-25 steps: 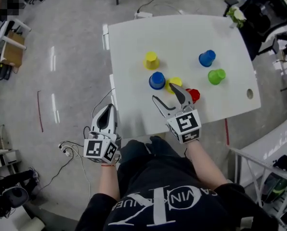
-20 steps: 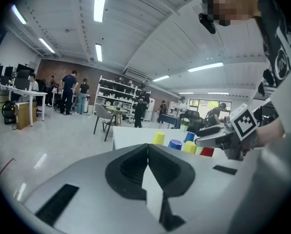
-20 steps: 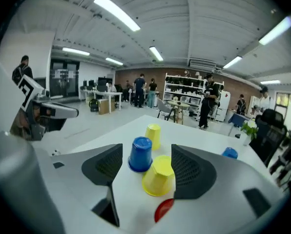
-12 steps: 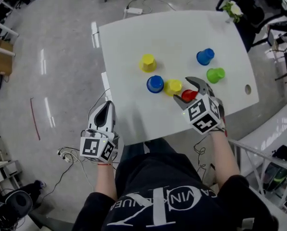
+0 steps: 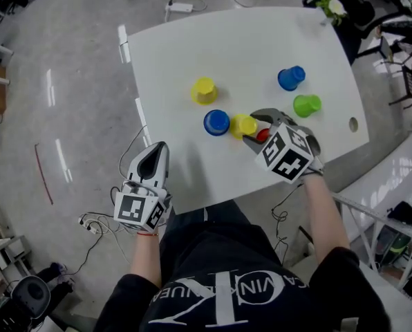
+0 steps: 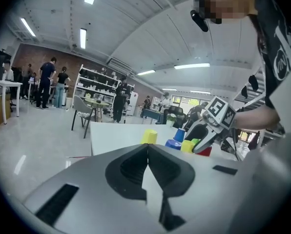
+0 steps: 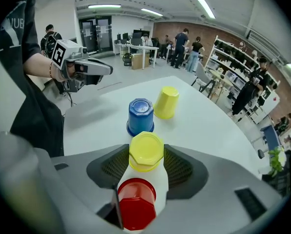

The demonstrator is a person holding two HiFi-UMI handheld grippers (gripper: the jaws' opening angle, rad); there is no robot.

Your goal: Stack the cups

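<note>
- left tongs (image 5: pixel 157 151): pinched shut on nothing, hanging off the near-left edge of the counter (image 5: pixel 192 40), well apart from every cup. Not the hand for this one imo.
- lone yellow cup (image 5: pixel 203 90) sits mouth-down by itself further back. The blue cup (image 5: pixel 216 122) is mouth-down too, just beside the next one along.
- second yellow cup (image 7: pixel 146 152): mouth-down, right between the tips of the right tongs (image 5: pixel 256 126).
- red cup (image 7: pixel 135 204): also mouth-down, deeper in the same gap, back near the throat. So red, yellow and blue line up pretty much along the tongs' own axis, low over the counter.
- those right tongs are spread wide around both cups. Can't tell if the pads actually touch the yellow one. My guess is only one cup should be in the gap before any squeeze.
- off right: another blue cup (image 5: pixel 291 78) and a green cup (image 5: pixel 307 105), well apart from both tongs.
</note>
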